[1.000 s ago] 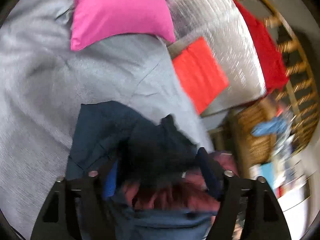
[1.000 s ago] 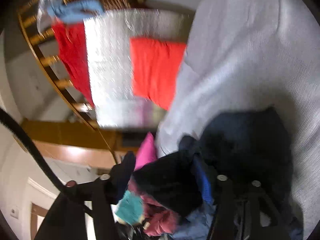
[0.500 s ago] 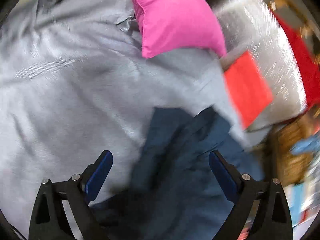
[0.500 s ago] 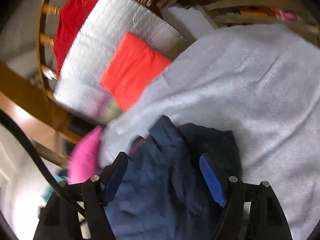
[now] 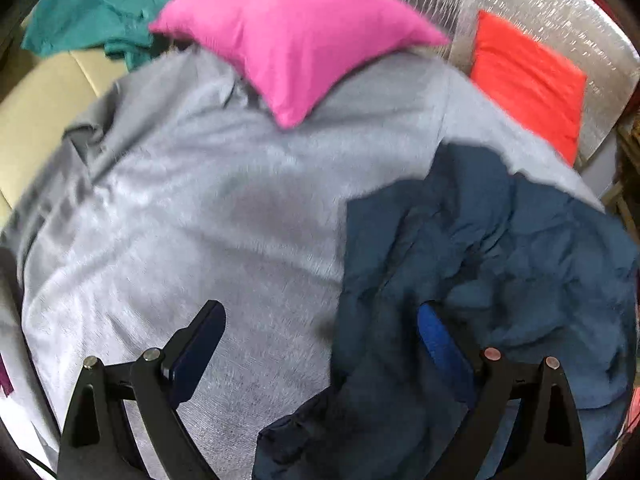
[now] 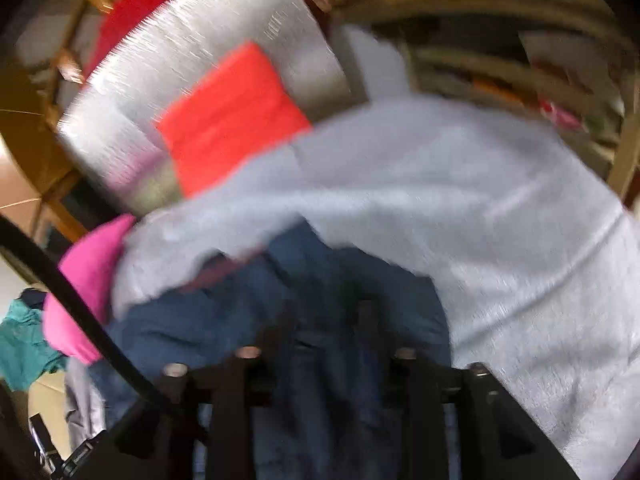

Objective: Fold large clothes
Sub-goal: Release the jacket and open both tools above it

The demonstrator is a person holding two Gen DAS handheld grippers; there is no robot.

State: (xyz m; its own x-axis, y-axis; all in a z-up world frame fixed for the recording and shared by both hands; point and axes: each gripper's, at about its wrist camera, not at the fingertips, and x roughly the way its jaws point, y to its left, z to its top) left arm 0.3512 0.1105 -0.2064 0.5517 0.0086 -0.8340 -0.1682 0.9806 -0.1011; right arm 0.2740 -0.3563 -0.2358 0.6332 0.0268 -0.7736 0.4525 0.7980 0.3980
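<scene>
Left wrist view: navy garment (image 5: 500,264) is lying crumpled on the grey cover (image 5: 200,220), toward its right edge, nothing spread flat yet.
Garment in right wrist view: navy garment (image 6: 320,300) is bunching right at the tool, with a flap of the grey cover (image 6: 460,200) lying over its far part.
Left gripper (image 5: 320,344): jaws are standing spread wide, one finger over bare cover, the other over the garment's edge, gripping nothing.
Right gripper (image 6: 324,320): jaws are sitting close together with dark cloth between them, seemingly pinching the garment; blur is making contact hard to confirm.
Step in hand: likely laying the garment out for folding.
Doing it well: left gripper should be taking a hem or corner, not a mid-fabric bunch, then both pulling apart toward the cover's open middle so the cloth is flattening.
Surroundings: pink cushion (image 5: 292,36) is resting at the cover's far edge; orange cushion (image 5: 528,80) is sitting beyond the right corner; teal garment (image 5: 92,12) is lying at the far left.
</scene>
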